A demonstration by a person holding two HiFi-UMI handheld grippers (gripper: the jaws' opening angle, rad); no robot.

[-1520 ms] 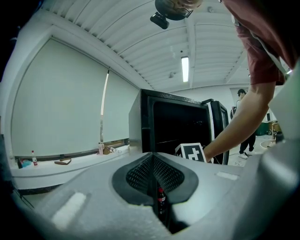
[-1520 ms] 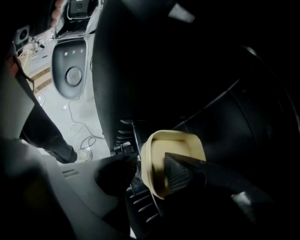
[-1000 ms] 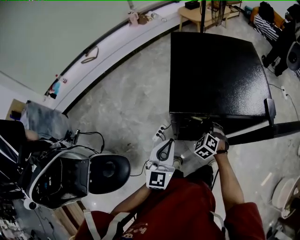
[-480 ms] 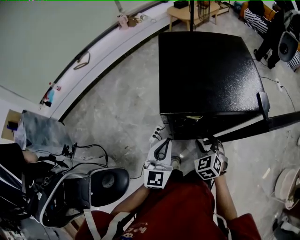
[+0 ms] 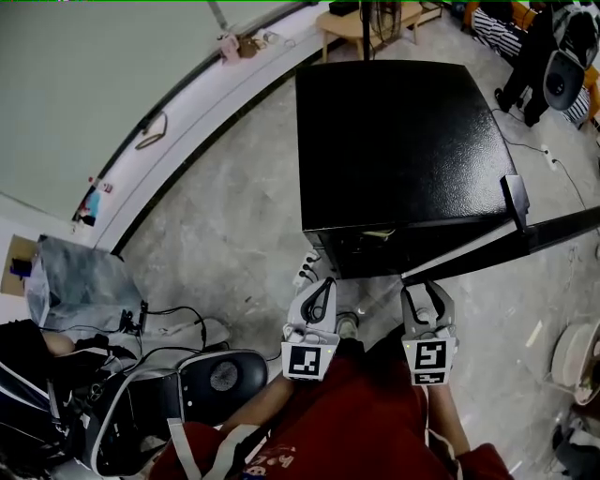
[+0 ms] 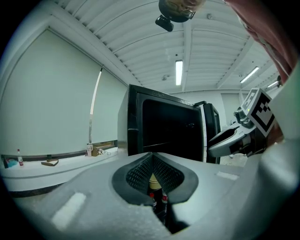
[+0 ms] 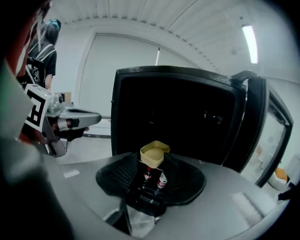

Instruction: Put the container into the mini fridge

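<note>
The black mini fridge [image 5: 403,141] stands on the floor ahead, its door [image 5: 553,230] swung open to the right. In the right gripper view a small yellow container [image 7: 154,152] sits between the jaws of my right gripper [image 7: 154,161], which is shut on it just in front of the dark fridge opening [image 7: 178,112]. My left gripper [image 6: 152,161] has its jaws together and faces the fridge front [image 6: 164,131]. In the head view both grippers, left [image 5: 319,291] and right [image 5: 427,295], hang side by side below the fridge. The container is hidden there.
A white power strip [image 5: 307,269] lies on the floor by the fridge's left corner. A black round seat [image 5: 223,377] and cables [image 5: 169,319] are at lower left. A wooden table [image 5: 366,19] and a standing person [image 5: 525,47] are beyond the fridge.
My right gripper has drawn back from the fridge opening toward me and now sits level with the left one. The left gripper has hardly moved.
</note>
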